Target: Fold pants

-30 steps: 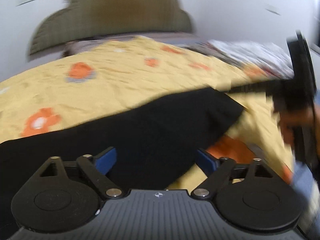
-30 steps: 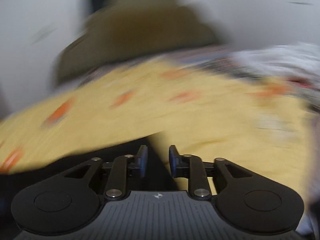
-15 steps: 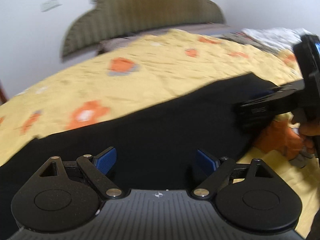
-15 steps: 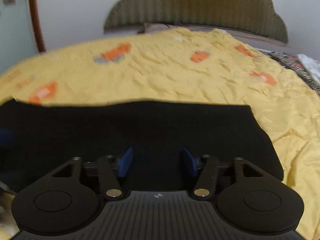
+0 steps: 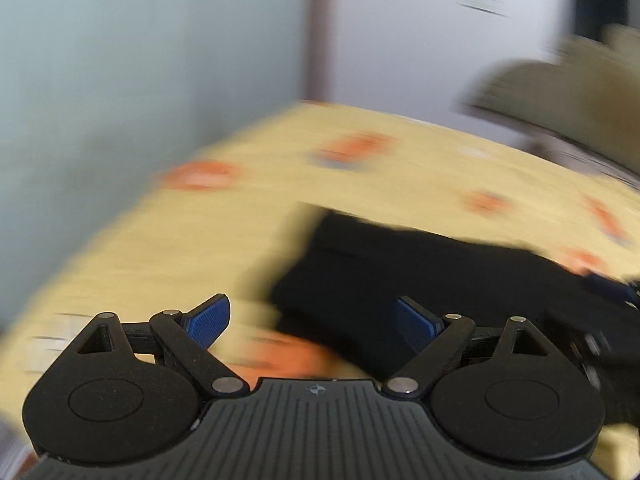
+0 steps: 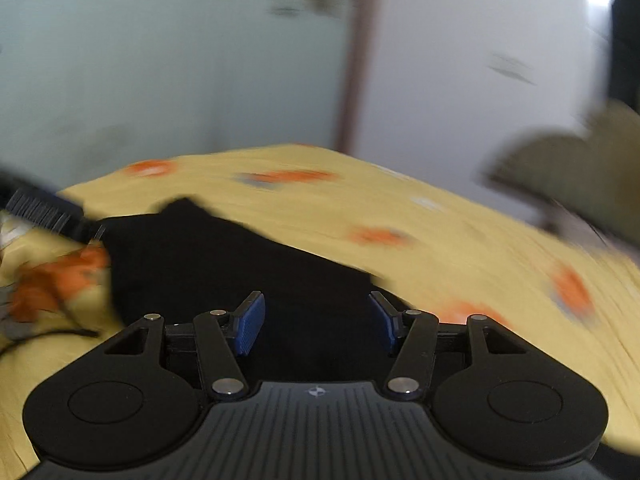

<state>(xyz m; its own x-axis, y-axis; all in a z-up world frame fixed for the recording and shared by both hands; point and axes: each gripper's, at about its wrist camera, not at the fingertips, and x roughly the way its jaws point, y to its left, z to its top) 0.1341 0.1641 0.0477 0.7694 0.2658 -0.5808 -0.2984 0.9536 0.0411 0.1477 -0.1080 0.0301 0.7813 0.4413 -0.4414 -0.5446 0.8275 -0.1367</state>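
Note:
The black pants (image 5: 420, 272) lie flat on a yellow sheet with orange flowers (image 5: 180, 248); both views are blurred by motion. My left gripper (image 5: 314, 320) stands wide open over the left end of the pants, with nothing between its blue pads (image 5: 210, 316). In the right wrist view, the pants (image 6: 240, 264) run from the near middle toward the far left. My right gripper (image 6: 318, 322) hovers open above them, and its pads (image 6: 250, 324) press on nothing. The dark shape at the left edge looks like the other gripper (image 6: 40, 208).
An olive padded headboard (image 5: 560, 92) stands at the far right, also seen in the right wrist view as the headboard (image 6: 580, 160). Pale walls with a brown vertical strip (image 6: 356, 60) rise behind the bed. The sheet (image 6: 460, 240) spreads around the pants.
Both views have swung left, so the headboard has shifted from centre to the right edge. The right gripper's jaws stand wider than a second ago. The left gripper now hangs over the pants' left end.

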